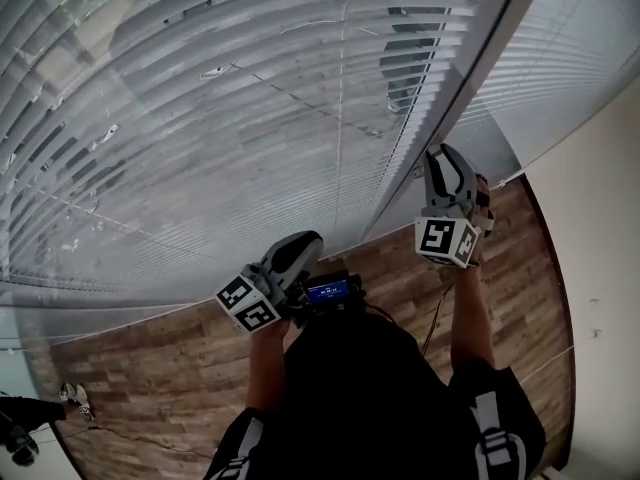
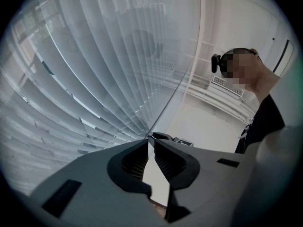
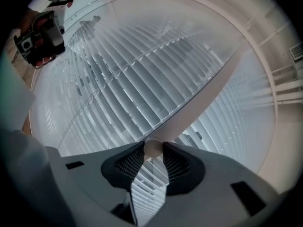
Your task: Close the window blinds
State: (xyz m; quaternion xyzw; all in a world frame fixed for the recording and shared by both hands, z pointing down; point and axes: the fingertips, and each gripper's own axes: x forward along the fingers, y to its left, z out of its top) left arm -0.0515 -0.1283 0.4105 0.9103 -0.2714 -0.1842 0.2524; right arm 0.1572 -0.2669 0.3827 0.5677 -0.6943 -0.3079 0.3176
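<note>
Head view: the window blinds fill the upper frame, slats tilted partly open with gaps showing between them. A dark frame bar runs diagonally between this panel and a second one further right. The right gripper is raised to the foot of that bar. The left gripper is lower, near the person's chest and apart from the slats. Below lies a wooden floor.

Left gripper view: the fingers meet at their tips, with nothing between them. The left gripper points up along the blinds. The person stands at the right edge, under a white ceiling.

Right gripper view: the right gripper has its fingers clamped on a small round pale end, pressed from both sides. This is probably the tip of the blinds' tilt wand seen end-on, though the angle leaves it uncertain. Behind it the frame bar shows pale, rising to the upper right. The blinds spread on both sides, slats angled open
</note>
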